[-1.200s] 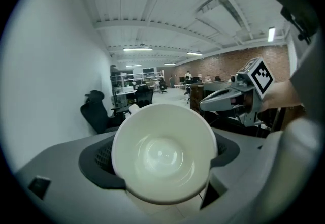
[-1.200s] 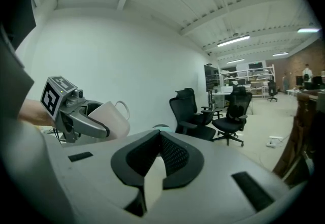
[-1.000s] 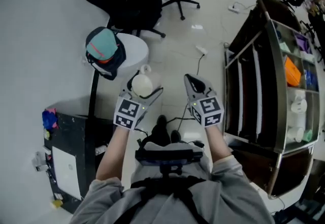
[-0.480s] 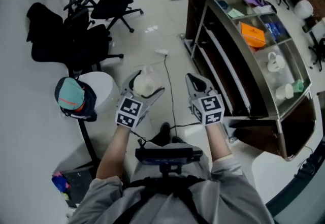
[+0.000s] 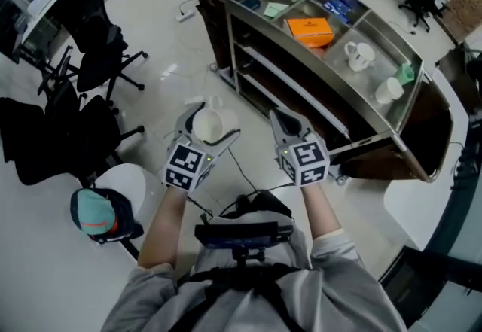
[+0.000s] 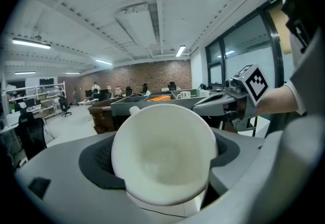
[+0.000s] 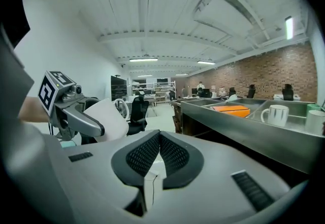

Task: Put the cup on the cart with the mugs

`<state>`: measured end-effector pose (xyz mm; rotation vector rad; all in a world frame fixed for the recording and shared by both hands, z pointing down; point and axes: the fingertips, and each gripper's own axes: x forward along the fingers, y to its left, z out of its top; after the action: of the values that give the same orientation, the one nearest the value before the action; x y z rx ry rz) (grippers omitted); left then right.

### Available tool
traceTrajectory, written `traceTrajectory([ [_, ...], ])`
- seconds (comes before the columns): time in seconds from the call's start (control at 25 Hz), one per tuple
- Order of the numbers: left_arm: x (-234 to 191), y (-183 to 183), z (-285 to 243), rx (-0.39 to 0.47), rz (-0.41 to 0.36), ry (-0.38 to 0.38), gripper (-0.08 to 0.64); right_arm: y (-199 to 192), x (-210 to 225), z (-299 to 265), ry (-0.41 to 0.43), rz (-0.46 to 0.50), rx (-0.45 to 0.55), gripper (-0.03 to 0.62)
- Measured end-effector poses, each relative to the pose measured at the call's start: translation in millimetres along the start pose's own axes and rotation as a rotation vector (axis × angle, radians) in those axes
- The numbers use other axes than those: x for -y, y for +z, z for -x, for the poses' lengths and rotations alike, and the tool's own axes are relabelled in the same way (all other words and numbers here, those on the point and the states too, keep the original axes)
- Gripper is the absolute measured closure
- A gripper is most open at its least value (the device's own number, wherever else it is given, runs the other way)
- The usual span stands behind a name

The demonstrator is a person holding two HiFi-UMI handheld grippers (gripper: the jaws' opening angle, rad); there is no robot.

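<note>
Two tools hover: the left tool (image 5: 203, 115) clenches a white cup (image 6: 163, 154), the right tool (image 5: 285, 121) is pinched closed, empty; cart (image 5: 316, 74) with mugs (image 5: 358, 56) at one o'clock.

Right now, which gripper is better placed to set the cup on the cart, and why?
Left: the left gripper holds the white cup. The right gripper is shut and empty, though nearer the cart.
</note>
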<state>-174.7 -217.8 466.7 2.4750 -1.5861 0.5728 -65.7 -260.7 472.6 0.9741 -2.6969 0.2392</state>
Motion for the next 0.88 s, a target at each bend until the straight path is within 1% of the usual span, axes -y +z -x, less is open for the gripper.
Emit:
traceTrajectory([
  [0.12, 9.7, 16.2, -22.6, 0.014, -0.043, -0.078, 0.104, -0.7, 18.5, 14.2, -0.076, -0.022, 0.000, 0.591],
  [0.32, 45.9, 35.4, -54.3, 0.020, -0.089, -0.206, 0.104, 2.1, 52.8, 48.0, -0.185, -0.028, 0.031, 0.591],
  [0.44, 67.3, 50.2, -71.5, 0.027, -0.112, -0.274, 0.104, 4.7, 71.5, 69.8, -0.248, -0.046, 0.024, 0.591],
  [0.56, 87.0, 65.7, -88.0, 0.032, -0.131, -0.335, 0.104, 8.3, 89.8, 84.6, -0.273, -0.041, 0.032, 0.591],
  [0.76, 115.4, 98.5, -121.0, 0.030, -0.184, -0.397, 0.104, 16.6, 126.2, 102.5, -0.303, -0.043, 0.036, 0.591],
  [0.88, 134.5, 125.4, -144.3, 0.038, -0.212, -0.436, 0.104, 29.9, 155.2, 114.3, -0.322, -0.053, 0.075, 0.591],
])
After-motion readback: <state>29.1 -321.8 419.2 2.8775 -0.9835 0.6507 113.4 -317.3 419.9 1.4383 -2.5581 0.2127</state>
